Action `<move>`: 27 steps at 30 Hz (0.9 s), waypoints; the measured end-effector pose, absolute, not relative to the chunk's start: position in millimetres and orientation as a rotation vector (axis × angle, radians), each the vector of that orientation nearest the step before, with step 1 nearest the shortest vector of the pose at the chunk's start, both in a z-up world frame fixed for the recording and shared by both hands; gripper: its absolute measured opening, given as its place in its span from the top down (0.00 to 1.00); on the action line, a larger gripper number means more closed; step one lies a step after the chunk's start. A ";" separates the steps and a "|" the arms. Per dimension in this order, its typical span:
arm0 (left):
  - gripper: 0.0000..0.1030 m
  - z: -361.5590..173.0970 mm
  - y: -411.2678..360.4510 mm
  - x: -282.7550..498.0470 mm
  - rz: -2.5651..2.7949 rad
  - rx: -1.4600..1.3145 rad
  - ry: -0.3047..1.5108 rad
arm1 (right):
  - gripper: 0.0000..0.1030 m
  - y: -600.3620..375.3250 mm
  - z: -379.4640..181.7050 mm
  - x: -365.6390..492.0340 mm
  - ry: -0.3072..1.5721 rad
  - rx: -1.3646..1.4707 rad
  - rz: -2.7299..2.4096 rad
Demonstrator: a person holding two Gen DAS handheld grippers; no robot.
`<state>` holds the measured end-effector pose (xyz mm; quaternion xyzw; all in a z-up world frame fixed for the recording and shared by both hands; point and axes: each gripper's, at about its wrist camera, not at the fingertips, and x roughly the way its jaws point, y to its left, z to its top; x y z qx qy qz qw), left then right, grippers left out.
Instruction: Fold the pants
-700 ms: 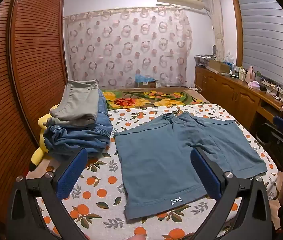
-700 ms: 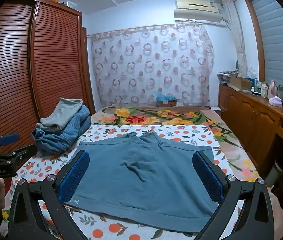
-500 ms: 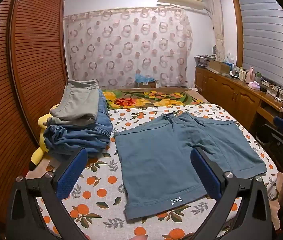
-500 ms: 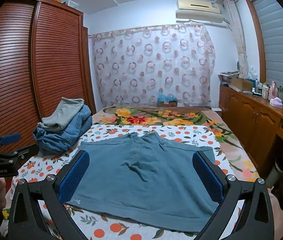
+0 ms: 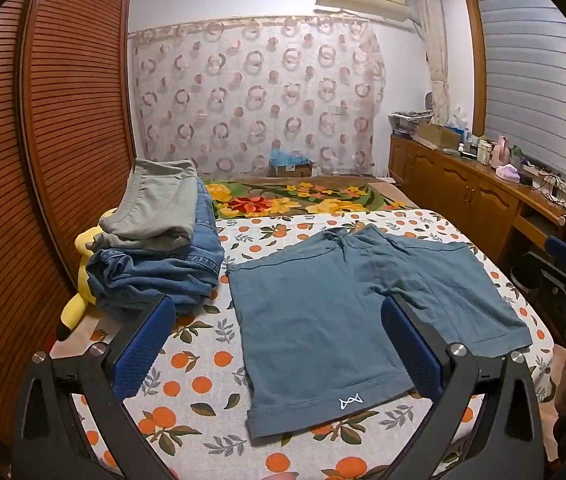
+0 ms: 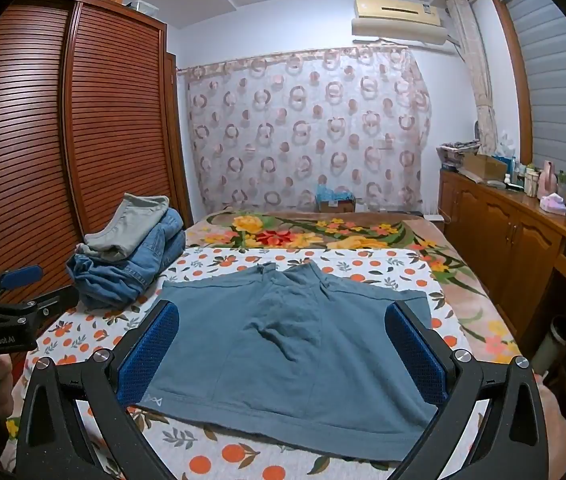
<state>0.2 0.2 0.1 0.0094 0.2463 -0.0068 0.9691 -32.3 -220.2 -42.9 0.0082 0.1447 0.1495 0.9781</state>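
Lying flat and unfolded on the orange-print bedsheet (image 5: 203, 364), the blue shorts (image 5: 323, 312) have legs toward the cameras, with a small white logo (image 5: 350, 401) at one hem. The left gripper (image 5: 279, 344) and right gripper (image 6: 283, 352) hover above them, fingers spread wide, holding nothing. A cardboard box (image 6: 337, 204) by the curtain holds something blue, unclear. "GenRobot AI" reads on the left handle.

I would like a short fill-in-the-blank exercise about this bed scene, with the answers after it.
1. The blue shorts lie spread flat on the ______.
2. On the folded jeans rest folded ______ pants.
3. Both the left gripper and the right gripper are ______ and hold nothing.
4. Beside the jeans lies a ______ plush toy.

Answers: bed; grey; open; yellow
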 end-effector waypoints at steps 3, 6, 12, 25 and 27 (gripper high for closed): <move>0.00 -0.1 0.5 0.5 -0.013 0.017 0.497 | 0.00 -219.2 -42.6 -30.2 0.293 0.017 0.301; 0.00 0.1 0.8 1.4 -0.013 0.018 0.497 | 0.00 -219.4 -42.7 -30.1 0.293 0.017 0.301; 0.00 -0.1 0.2 0.6 -0.012 0.015 0.496 | 0.00 -220.6 -42.3 -29.0 0.293 0.018 0.303; 0.00 -0.1 0.4 0.6 -0.012 0.016 0.494 | 0.00 -220.0 -42.2 -29.1 0.293 0.018 0.303; 0.00 -0.1 0.6 0.9 -0.012 0.015 0.495 | 0.00 -220.0 -42.2 -29.2 0.293 0.018 0.304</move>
